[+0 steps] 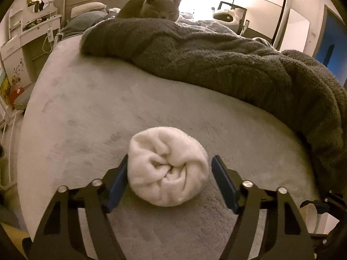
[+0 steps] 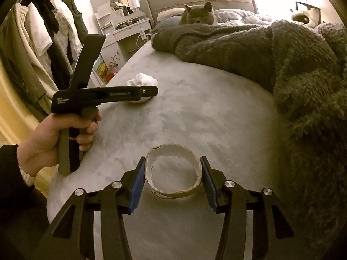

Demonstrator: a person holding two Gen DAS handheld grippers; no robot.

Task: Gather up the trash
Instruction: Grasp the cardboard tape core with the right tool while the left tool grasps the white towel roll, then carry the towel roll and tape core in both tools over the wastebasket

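Note:
A white wad of tissue (image 1: 167, 166) lies on the grey bed (image 1: 91, 108). My left gripper (image 1: 170, 162) is open around it, one blue pad on each side, the left pad touching, the right with a small gap. In the right wrist view the wad (image 2: 142, 80) sits partly behind the left gripper (image 2: 149, 92). A cardboard tape ring (image 2: 173, 171) lies on the bed (image 2: 195, 112). My right gripper (image 2: 172, 164) is open around the ring, its pads close against both sides.
A grey cat (image 1: 151, 7) lies at the far end of the bed. A thick dark blanket (image 1: 216, 60) covers the right side. A white dresser with a mirror (image 2: 124, 21) and hanging clothes (image 2: 43, 34) stand left of the bed.

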